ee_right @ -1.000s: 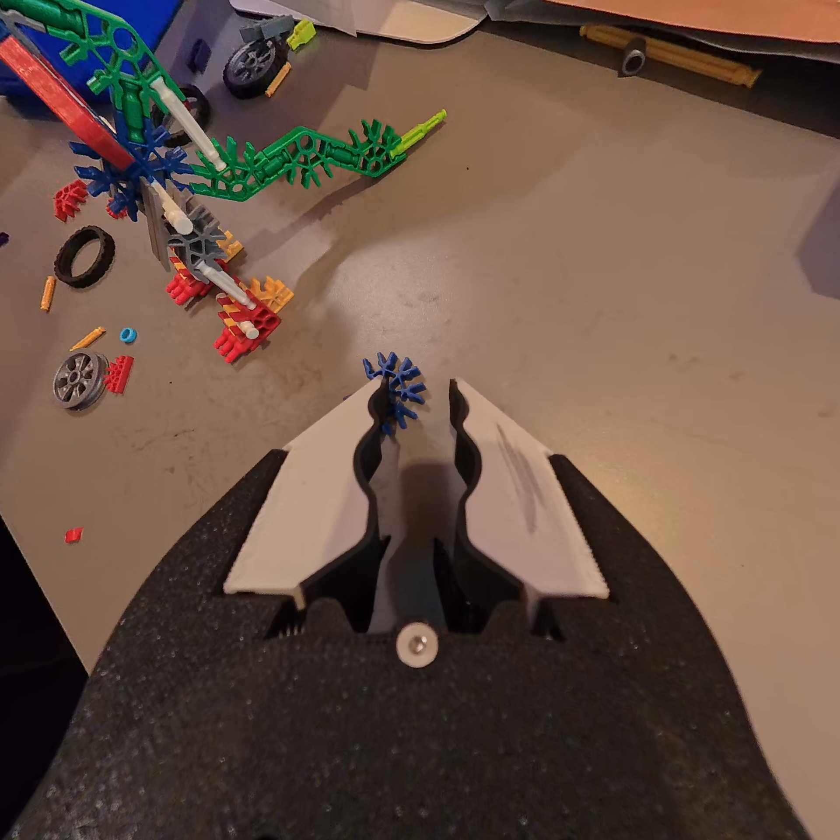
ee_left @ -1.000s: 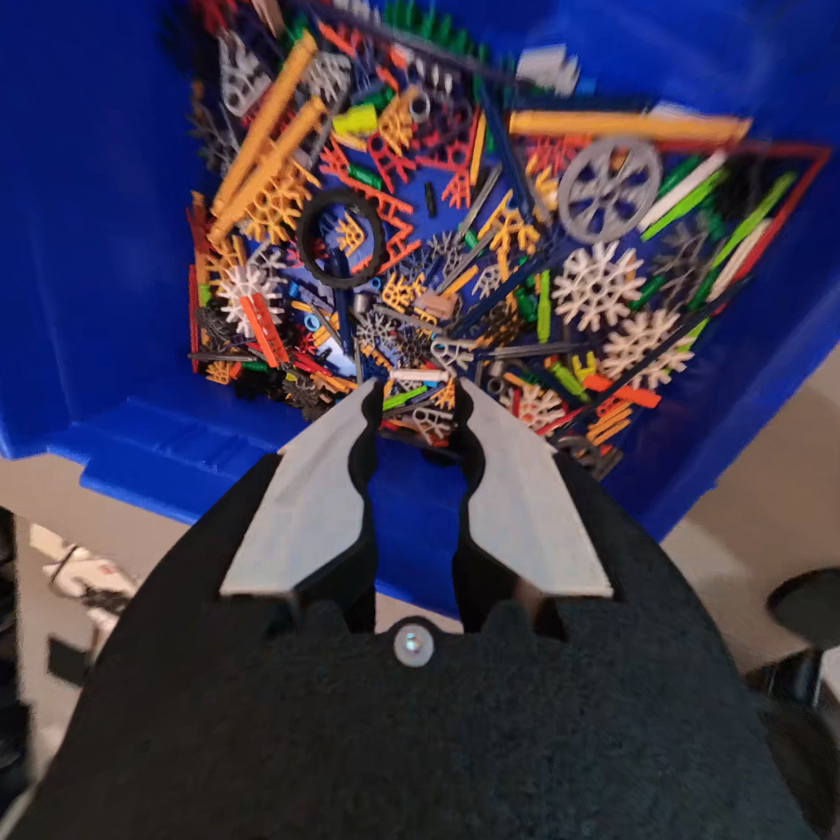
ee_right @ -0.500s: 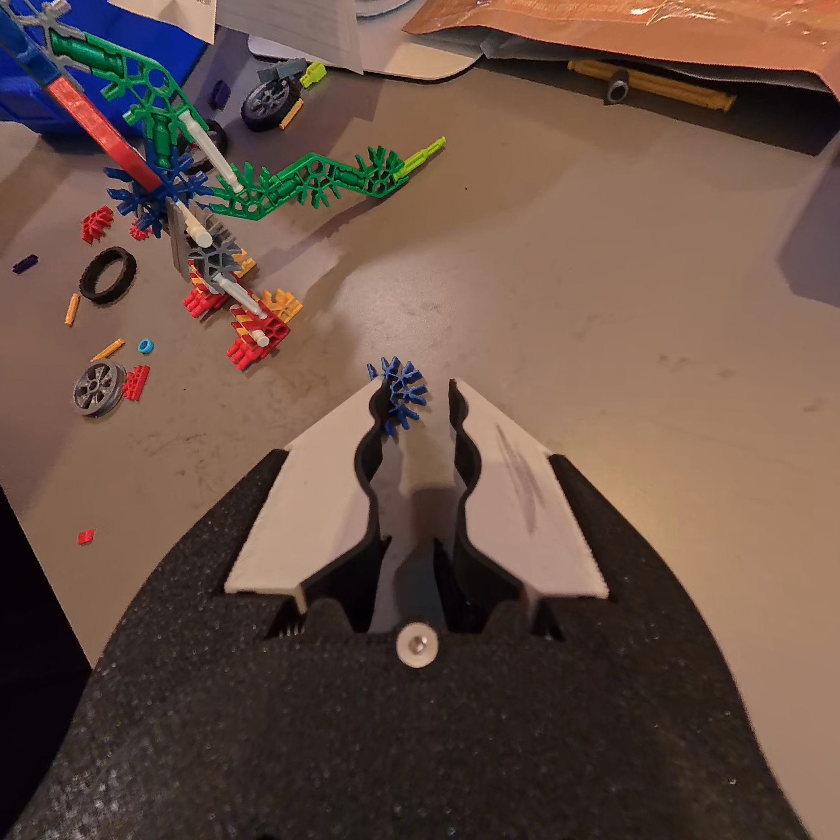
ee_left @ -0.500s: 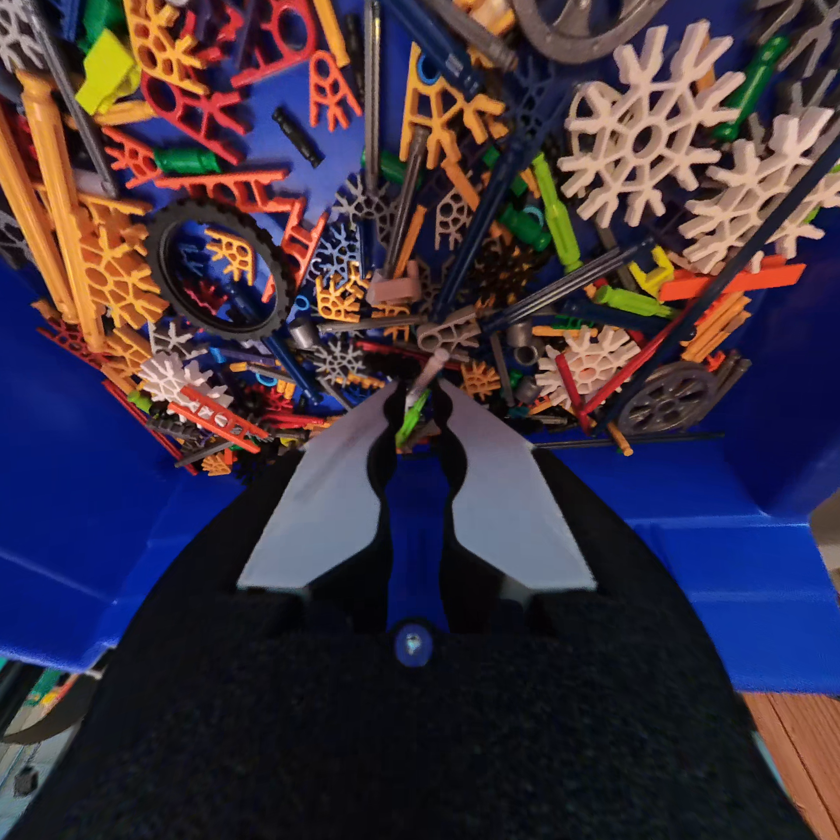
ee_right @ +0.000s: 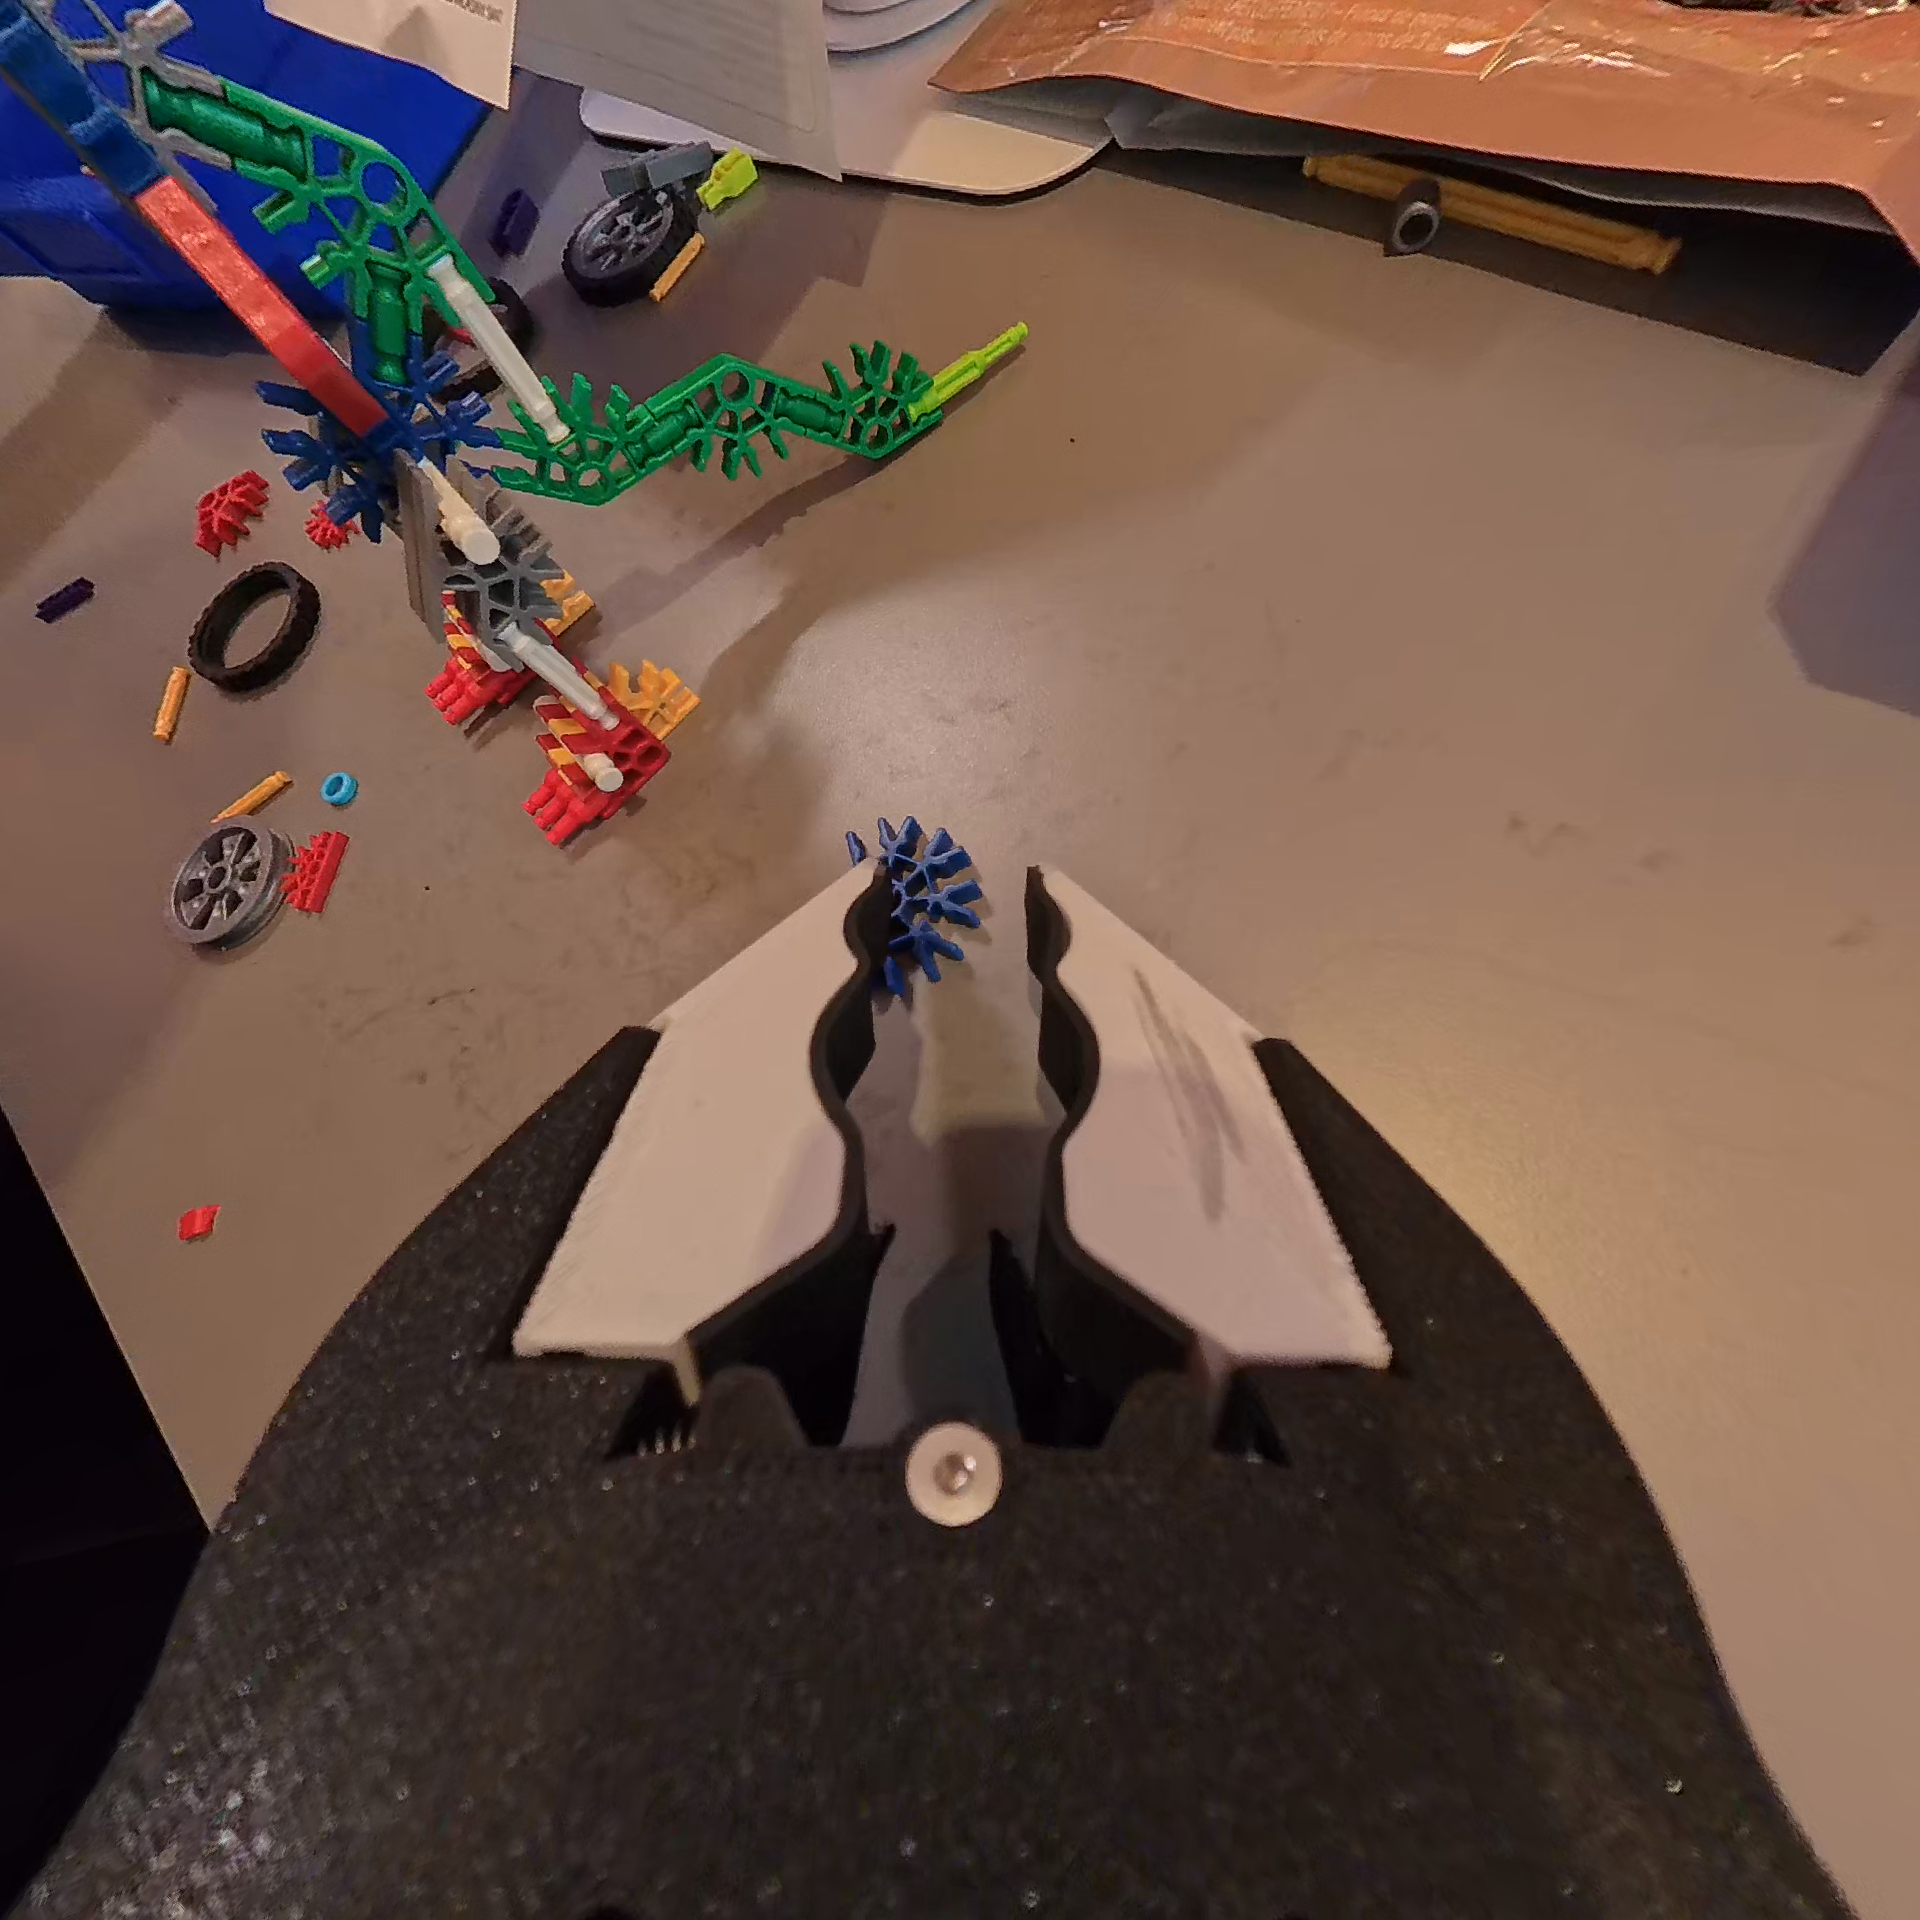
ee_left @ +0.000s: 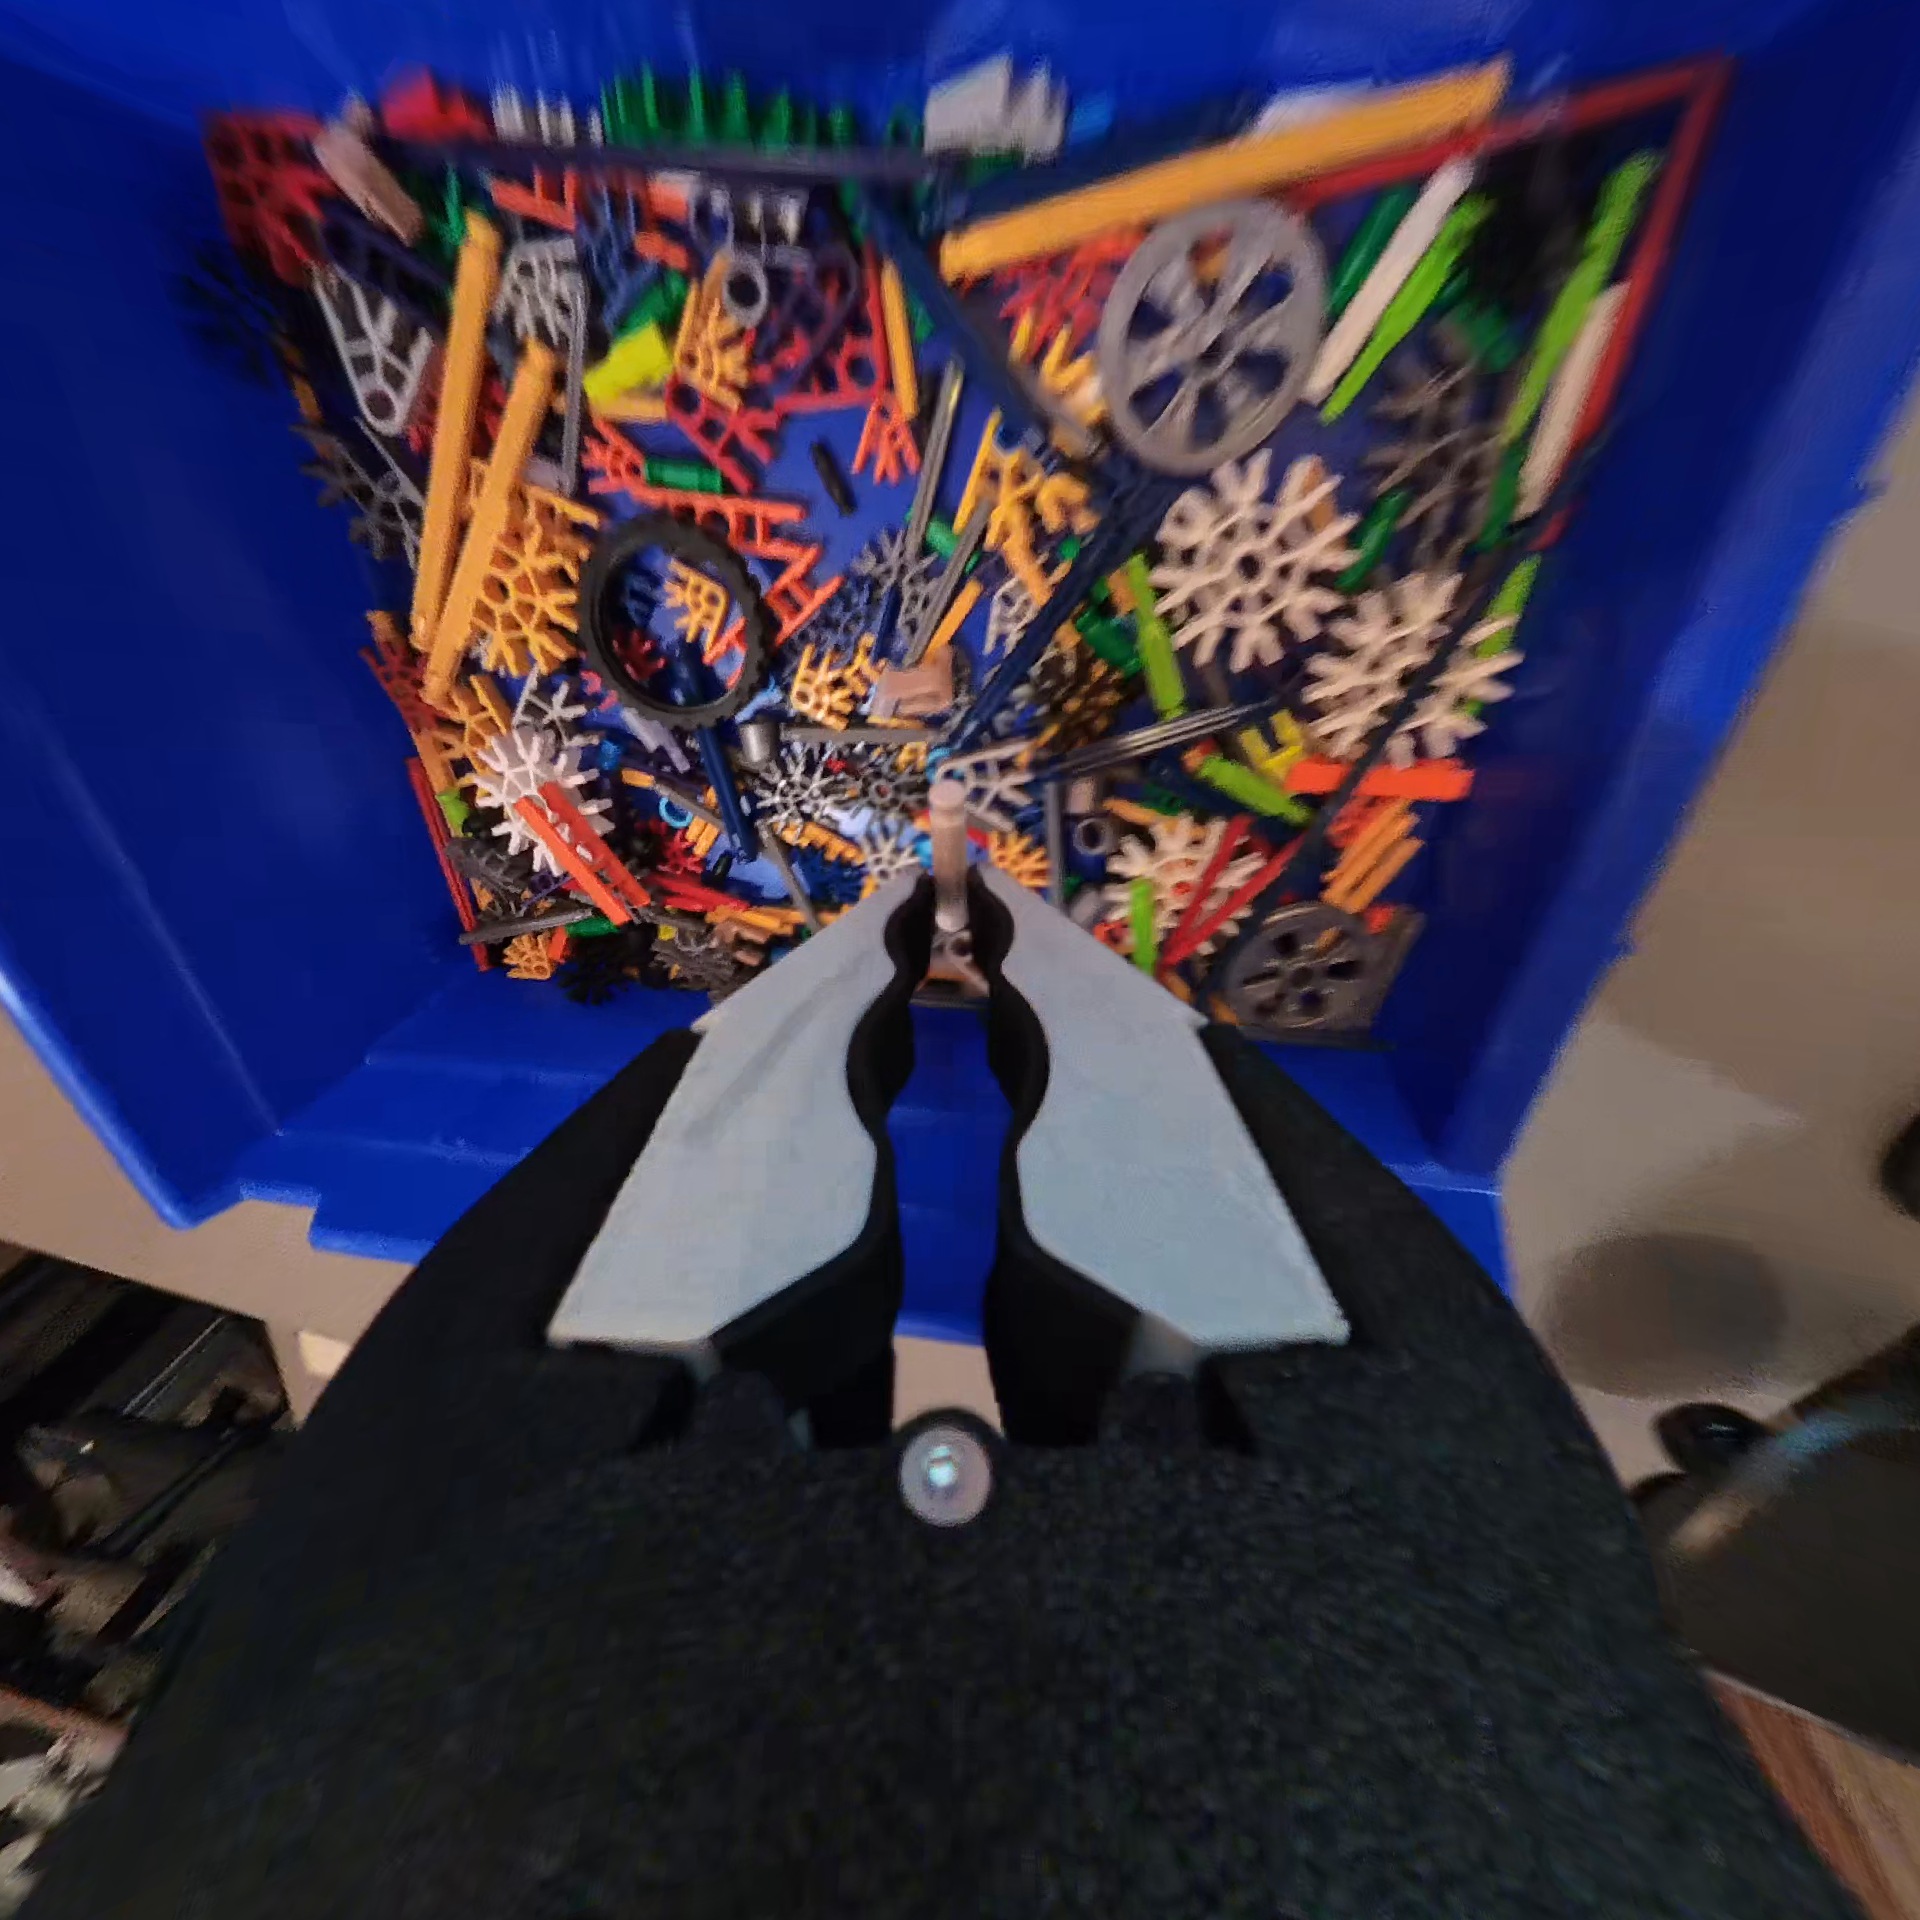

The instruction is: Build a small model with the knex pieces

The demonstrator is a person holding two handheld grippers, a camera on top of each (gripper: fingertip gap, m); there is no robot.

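Grey rod (ee_left: 947, 862) pinched between left gripper (ee_left: 948, 894) jaws above blue bin (ee_left: 156, 623), right gripper (ee_right: 951, 883) jaws parted beside blue connector (ee_right: 920, 899)

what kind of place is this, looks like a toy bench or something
Probably a hobby or work table used for building with plastic construction toys. A blue bin is full of mixed rods, connectors and wheels, a half-built toy model stands on the tan tabletop, and papers lie at its back edge.

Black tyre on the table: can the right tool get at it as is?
Probably not yet. The tyre lies in the open with a free path, but the right tool has a blue connector against its left finger.
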